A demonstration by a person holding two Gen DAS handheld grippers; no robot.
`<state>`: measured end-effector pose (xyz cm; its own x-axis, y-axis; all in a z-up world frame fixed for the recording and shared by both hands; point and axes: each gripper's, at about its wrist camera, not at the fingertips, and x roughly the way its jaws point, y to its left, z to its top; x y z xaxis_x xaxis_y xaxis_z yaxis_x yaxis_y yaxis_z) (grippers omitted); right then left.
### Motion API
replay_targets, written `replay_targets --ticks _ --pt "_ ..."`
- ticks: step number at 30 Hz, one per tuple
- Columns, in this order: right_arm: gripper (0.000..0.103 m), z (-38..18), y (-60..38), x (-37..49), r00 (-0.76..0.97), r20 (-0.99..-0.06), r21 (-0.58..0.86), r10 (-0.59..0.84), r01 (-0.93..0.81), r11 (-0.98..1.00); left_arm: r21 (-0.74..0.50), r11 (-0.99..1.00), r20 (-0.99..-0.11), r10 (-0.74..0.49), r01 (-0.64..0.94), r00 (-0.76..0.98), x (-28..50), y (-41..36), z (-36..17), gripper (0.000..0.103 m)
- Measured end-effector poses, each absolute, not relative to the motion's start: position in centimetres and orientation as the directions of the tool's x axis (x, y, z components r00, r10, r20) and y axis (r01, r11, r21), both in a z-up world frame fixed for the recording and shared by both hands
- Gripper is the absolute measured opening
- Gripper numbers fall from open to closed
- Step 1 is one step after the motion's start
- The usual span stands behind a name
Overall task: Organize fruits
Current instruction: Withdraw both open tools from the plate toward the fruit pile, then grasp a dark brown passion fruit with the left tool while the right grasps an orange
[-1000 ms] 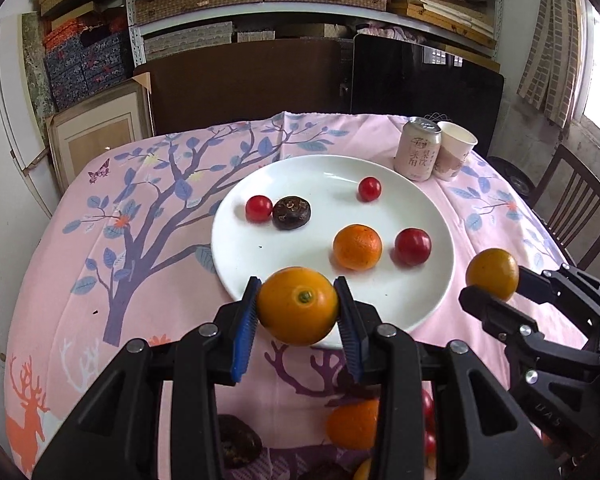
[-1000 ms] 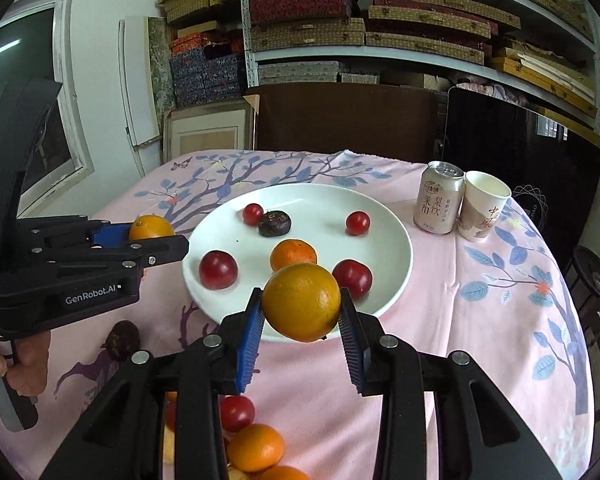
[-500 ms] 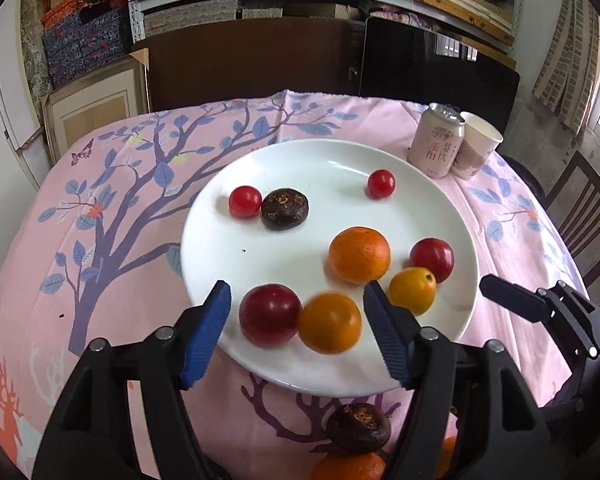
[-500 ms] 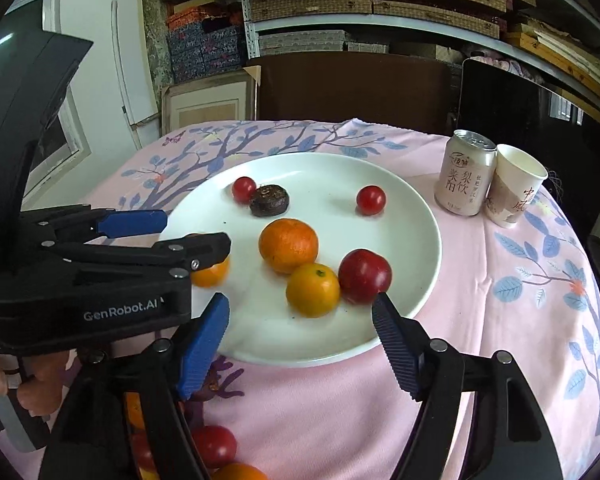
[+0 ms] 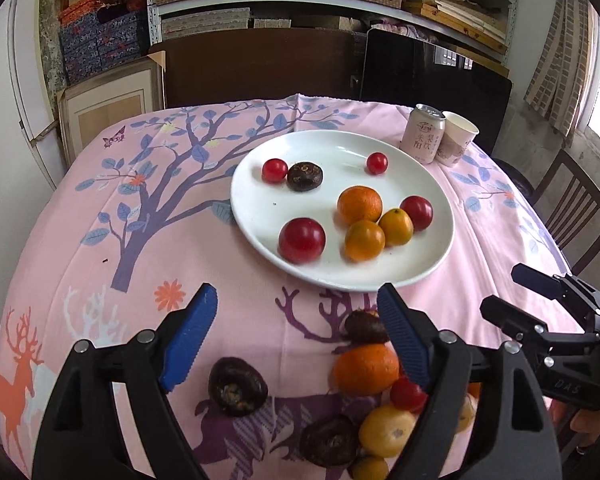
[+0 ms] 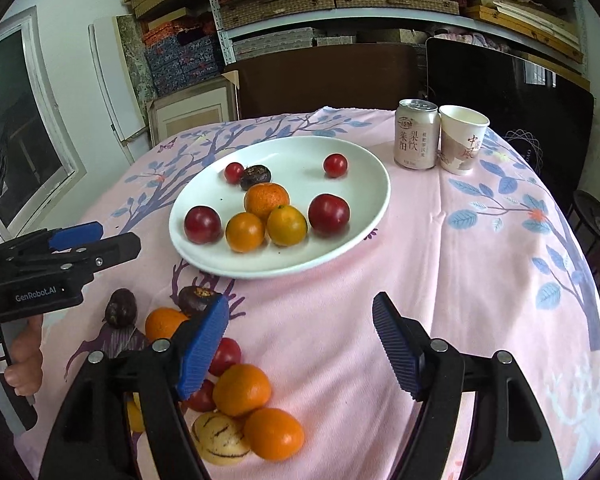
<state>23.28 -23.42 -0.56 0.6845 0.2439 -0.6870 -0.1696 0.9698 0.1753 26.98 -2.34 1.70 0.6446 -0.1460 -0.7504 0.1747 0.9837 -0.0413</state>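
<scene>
Oranges [image 6: 265,216], plums [image 6: 328,214] and cherry tomatoes [image 6: 335,165] on white plate [image 6: 364,216], far middle. More fruit [image 6: 244,404] heaped near. Left gripper [image 5: 296,340] and right gripper [image 6: 300,344] spread wide, holding nothing.

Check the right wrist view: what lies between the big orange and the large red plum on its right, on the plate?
A smaller orange sits in the gap between the big orange and the red plum on the white plate.
</scene>
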Motion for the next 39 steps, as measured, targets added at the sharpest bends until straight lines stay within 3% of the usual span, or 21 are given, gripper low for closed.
replay_targets --ticks 9,14,17,19,21,26,30,36,39 --pt "0.075 -1.6 -24.1 19.8 0.675 -0.688 0.249 0.268 -0.127 0.960 -0.027 0.982 -0.761 -0.141 0.187 0.633 23.2 -0.7 0.5 0.080" --pt "0.075 -2.4 -24.0 19.4 0.667 -0.681 0.300 0.302 -0.122 0.946 -0.090 0.986 -0.774 -0.158 0.141 0.613 23.1 0.9 -0.7 0.080" --pt "0.075 -2.9 -23.9 19.3 0.667 -0.677 0.313 0.311 -0.121 0.942 -0.054 0.989 -0.783 -0.129 0.141 0.608 23.5 1.0 -1.7 0.079" --pt "0.075 -3.5 -24.0 19.4 0.659 -0.676 0.327 0.329 -0.131 0.936 -0.039 0.990 -0.790 -0.115 0.139 0.602 24.1 1.3 -2.6 0.073" --pt "0.075 -4.3 -24.1 19.7 0.626 -0.681 0.373 0.380 -0.150 0.915 -0.039 0.990 -0.799 -0.112 0.135 0.591 24.7 1.4 -3.3 0.060" --pt "0.075 -4.2 -24.1 19.5 0.631 -0.665 0.382 0.400 -0.174 0.908 -0.006 0.990 -0.813 -0.085 0.138 0.575 25.9 1.1 -5.2 0.054" --pt "0.075 -4.2 -24.5 19.3 0.641 -0.654 0.389 0.401 -0.170 0.905 -0.012 0.991 -0.801 -0.087 0.130 0.592 25.7 1.6 -6.0 0.043" --pt "0.075 -5.1 -23.6 19.8 0.581 -0.745 0.288 0.327 -0.162 0.944 -0.014 0.992 -0.787 -0.087 0.124 0.611 25.4 1.6 -6.1 0.042" --pt "0.075 -4.8 -23.6 19.6 0.586 -0.746 0.264 0.315 -0.173 0.949 -0.015 0.990 -0.787 -0.098 0.140 0.609 25.4 1.7 -6.1 0.042"
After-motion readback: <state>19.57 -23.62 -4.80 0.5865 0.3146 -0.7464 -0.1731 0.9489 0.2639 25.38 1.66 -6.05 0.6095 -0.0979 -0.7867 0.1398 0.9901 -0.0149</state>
